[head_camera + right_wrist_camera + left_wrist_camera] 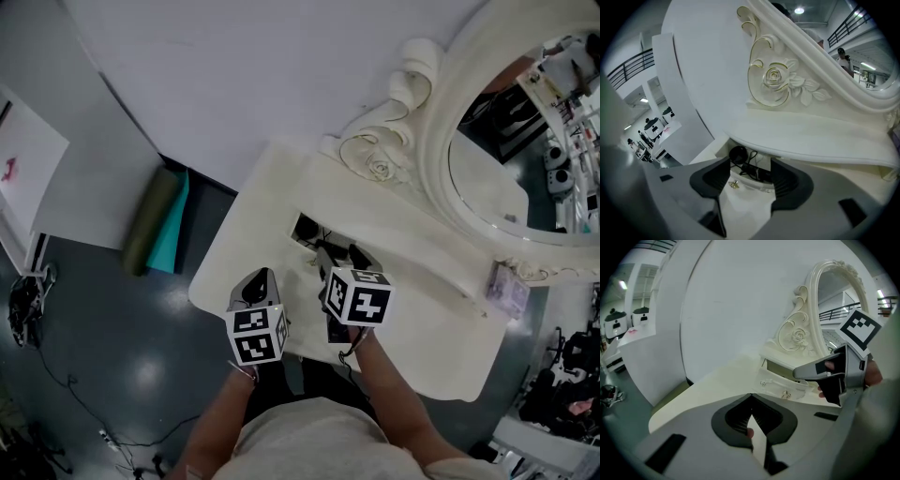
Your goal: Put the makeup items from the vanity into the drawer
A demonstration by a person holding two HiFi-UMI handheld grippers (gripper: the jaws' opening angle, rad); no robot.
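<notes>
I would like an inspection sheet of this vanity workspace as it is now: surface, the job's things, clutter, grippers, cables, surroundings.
Surface: cream vanity top; its drawer stands open.
Job's things: dark items, one round and black, lie in the drawer; a small pale purple item sits on the top near the mirror.
Clutter: nothing seen.
Grippers: left hand-held gripper shut, tips together; right hand-held gripper open, empty, aimed at the drawer.
Cables: a dark cord in the drawer; thin cables on the floor.
Surroundings: ornate oval mirror, white wall, rolled green mat on the dark floor.
</notes>
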